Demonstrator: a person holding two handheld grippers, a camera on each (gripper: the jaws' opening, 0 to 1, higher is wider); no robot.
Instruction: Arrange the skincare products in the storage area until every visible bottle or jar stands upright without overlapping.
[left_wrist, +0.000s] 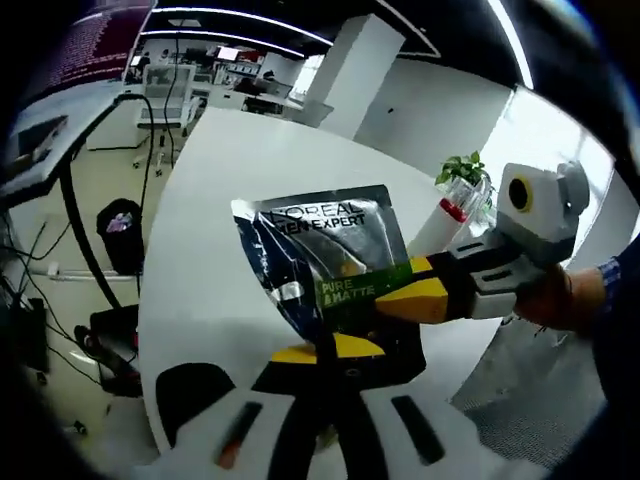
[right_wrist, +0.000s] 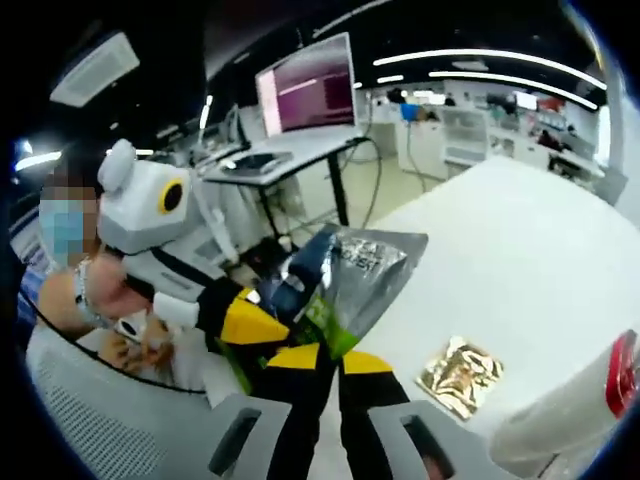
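A dark silver L'Oreal Men Expert sachet (left_wrist: 320, 255) with a green "Pure & Matte" band hangs in the air above the white table (left_wrist: 230, 180). My left gripper (left_wrist: 325, 350) is shut on its lower edge, yellow tips pinching the foil. My right gripper (left_wrist: 412, 292) comes in from the right and is shut on the sachet's lower right corner. In the right gripper view the same sachet (right_wrist: 355, 270) rises from my right gripper (right_wrist: 318, 358), with the left gripper (right_wrist: 250, 322) clamped beside it. A white bottle with a red band (left_wrist: 445, 218) stands on the table behind.
A gold foil sachet (right_wrist: 460, 370) lies flat on the table (right_wrist: 500, 260). The white bottle (right_wrist: 570, 420) is close at the lower right. A small green plant (left_wrist: 465, 170) stands by the bottle. A desk with a monitor (right_wrist: 308, 88) stands beyond the table edge, and a person's hand (right_wrist: 105, 295) holds the left gripper.
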